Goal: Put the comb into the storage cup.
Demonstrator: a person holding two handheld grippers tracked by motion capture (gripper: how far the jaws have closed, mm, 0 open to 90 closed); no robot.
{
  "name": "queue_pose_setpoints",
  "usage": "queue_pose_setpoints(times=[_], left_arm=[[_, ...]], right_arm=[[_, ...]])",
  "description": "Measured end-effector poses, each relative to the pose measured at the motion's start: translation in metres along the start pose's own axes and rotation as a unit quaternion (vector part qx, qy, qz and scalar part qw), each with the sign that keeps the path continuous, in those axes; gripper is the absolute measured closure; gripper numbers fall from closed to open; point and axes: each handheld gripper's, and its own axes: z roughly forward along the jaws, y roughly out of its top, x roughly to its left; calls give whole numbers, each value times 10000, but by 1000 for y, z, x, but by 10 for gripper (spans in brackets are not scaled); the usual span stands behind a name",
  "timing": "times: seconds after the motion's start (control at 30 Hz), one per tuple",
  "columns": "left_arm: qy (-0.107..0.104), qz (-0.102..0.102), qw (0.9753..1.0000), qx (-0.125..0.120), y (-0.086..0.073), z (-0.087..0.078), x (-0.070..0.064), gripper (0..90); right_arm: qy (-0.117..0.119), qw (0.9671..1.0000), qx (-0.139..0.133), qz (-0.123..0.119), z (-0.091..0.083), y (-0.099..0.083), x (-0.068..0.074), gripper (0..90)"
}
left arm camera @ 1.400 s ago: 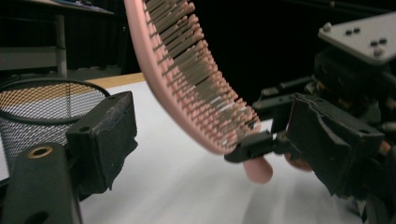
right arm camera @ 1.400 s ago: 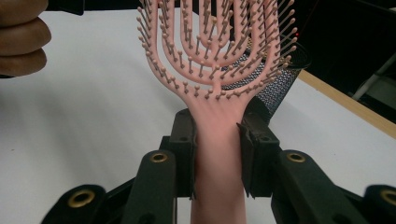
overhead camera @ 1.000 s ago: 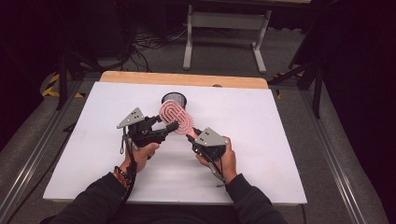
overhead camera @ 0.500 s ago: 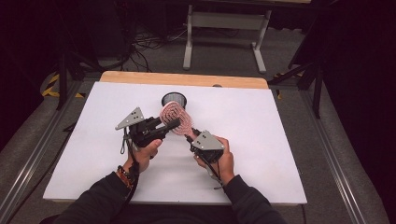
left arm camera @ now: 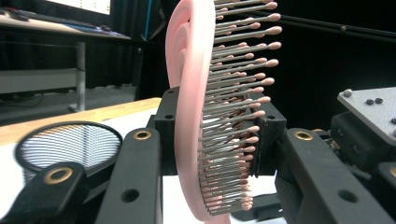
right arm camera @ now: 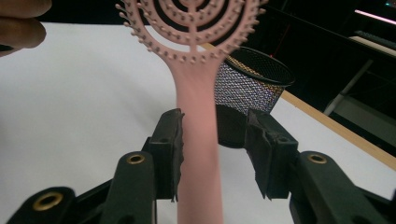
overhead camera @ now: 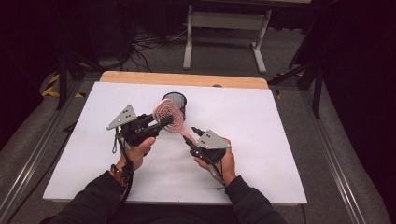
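White table (overhead camera: 261, 140) surface, with a wooden strip at its far edge and a dark room beyond, carries the work. At the left tongs (overhead camera: 164, 122), the jaws are seen clamped across the head of a pink hairbrush (overhead camera: 171, 117), one jaw on the flat back and the other pressed among the bristles (left arm camera: 233, 116). At the right tongs (overhead camera: 192, 136), the jaws stand apart on either side of the brush handle (right arm camera: 198, 154); the handle lies against one pad while a clear gap remains at the other, so no grip is held there. The brush is thus held off the table between the two tongs, its head toward the left tongs and its handle running down into the right ones. Just beyond the brush head a black mesh cup (overhead camera: 175, 101) stands upright on the table. The step in hand is judged to be a handover near the cup. It would be done well if the right tongs were centred on the handle and closed fully before the left grip is released, since bristles give under pressure and the head may twist.
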Motion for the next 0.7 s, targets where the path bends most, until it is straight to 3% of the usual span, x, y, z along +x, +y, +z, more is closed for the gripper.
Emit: queue_pose_setpoints(times=[0.1, 0.3, 0.7], left_arm=[[56, 56, 10000, -8, 3, -4, 2, 638], [166, 108, 9998, -60, 8, -12, 6, 639], [348, 330, 9988, -65, 14, -22, 9, 639]], right_arm=[[68, 9999, -78, 110, -4, -1, -4, 447], [11, 9998, -194, 92, -12, -4, -11, 355], [-205, 9991, -152, -330, -31, -23, -17, 239]])
